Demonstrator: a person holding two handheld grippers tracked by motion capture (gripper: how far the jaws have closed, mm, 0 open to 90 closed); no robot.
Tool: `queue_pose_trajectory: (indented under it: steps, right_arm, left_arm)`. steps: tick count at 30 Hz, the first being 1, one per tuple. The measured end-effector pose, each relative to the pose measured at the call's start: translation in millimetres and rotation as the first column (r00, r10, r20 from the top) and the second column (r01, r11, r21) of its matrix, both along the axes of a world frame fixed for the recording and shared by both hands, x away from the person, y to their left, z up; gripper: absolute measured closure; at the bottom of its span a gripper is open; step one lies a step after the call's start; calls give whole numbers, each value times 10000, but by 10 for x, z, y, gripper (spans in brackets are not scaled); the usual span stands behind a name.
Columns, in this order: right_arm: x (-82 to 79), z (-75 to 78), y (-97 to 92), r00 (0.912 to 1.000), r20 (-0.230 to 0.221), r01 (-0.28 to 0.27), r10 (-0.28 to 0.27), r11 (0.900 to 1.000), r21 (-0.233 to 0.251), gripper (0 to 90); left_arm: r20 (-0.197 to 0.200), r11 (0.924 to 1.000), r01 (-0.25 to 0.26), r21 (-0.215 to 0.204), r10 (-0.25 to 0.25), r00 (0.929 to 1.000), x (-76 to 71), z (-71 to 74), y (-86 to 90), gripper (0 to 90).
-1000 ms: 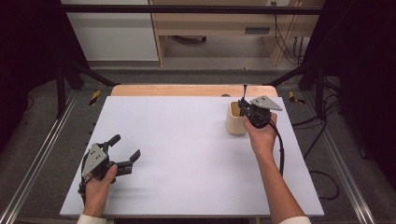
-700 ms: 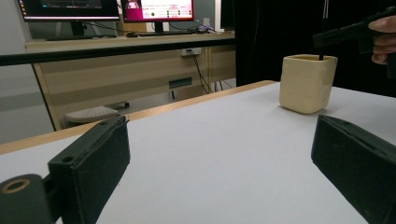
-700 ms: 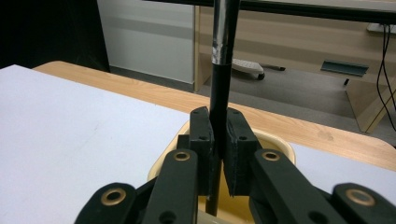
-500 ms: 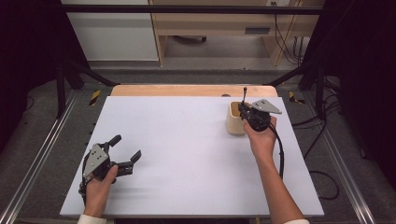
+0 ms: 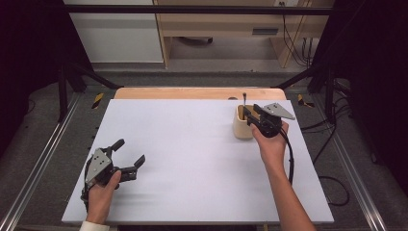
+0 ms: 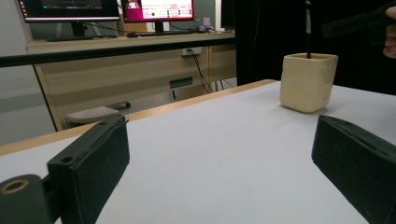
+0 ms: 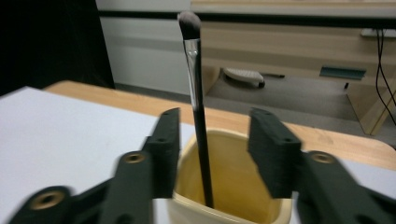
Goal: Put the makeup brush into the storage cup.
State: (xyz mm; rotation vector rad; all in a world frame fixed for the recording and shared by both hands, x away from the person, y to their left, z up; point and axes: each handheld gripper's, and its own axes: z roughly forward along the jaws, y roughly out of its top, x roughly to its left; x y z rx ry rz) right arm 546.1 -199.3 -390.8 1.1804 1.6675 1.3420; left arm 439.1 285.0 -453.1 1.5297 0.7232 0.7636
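Right gripper view: the right claw (image 7: 212,149), just opened, straddles a thin black makeup brush (image 7: 198,116) untouched, standing in a cream square ceramic cup (image 7: 233,205). The left claw (image 5: 126,156) rests wide open and empty on the white desk (image 5: 192,144), well apart.

A cup (image 5: 243,123) stands on the white board (image 5: 192,159) near its far right corner, with a makeup brush (image 7: 198,107) standing upright in it. The right gripper (image 5: 253,119) sits just beside the cup's right side; the left gripper (image 5: 129,155) rests near the board's near left corner, well apart.

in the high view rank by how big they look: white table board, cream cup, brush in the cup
1. white table board, by far the largest
2. cream cup
3. brush, a thin stick rising from the cup, smallest
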Motion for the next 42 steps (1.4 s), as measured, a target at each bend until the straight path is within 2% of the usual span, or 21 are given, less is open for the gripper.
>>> queue_pose_trajectory:
  steps: [1,2,3,4,7,8,9,15,18,30,33,42]
  right_arm:
    - [-78,53,18,9999,153,-18,19,10000,-56,392]
    - [-78,53,18,9999,153,-18,19,10000,-56,392]
    - [-153,74,49,9994,309,-132,142,9993,-336,348]
    - [-153,74,49,9994,309,-132,142,9993,-336,348]
    - [-237,73,123,9989,453,-97,140,9955,-943,256]
    - [-237,73,123,9989,453,-97,140,9955,-943,256]
    - [-250,70,145,9984,553,-37,98,9938,-1108,218]
    - [-249,75,171,9997,227,23,2,9937,-1117,131]
    - [-259,79,172,9998,143,-121,139,9931,-1166,86]
    - [-331,112,184,9986,-56,-521,519,9909,-1242,58]
    - [-337,130,144,9976,-171,-692,677,9911,-1141,58]
    - [-393,183,34,9975,-239,-683,660,9915,-1105,51]
  left_arm:
    - [-8,10000,1,19,0,10000,2,-2,-2,41]
    - [-15,10000,8,26,-8,10000,2,-3,-6,41]
    - [-14,10000,15,39,-15,10000,0,-2,-9,41]
    - [-2,10000,25,68,-25,10000,-3,0,-11,41]
    - [16,10000,51,78,-52,10000,-7,1,-20,40]
    - [16,10000,51,78,-52,10000,-7,1,-20,40]
    - [14,10000,50,83,-50,10000,-7,1,-19,40]
    - [-23,10000,31,67,-31,10000,-4,-5,-10,38]
    - [-23,10000,26,36,-26,10000,-5,-3,-7,35]
    - [-50,10000,77,56,-77,10000,-5,-3,-16,31]
    - [-46,10000,17,68,-17,10000,-5,-2,-18,31]
    - [-71,10000,85,33,-84,9999,-11,2,-27,29]
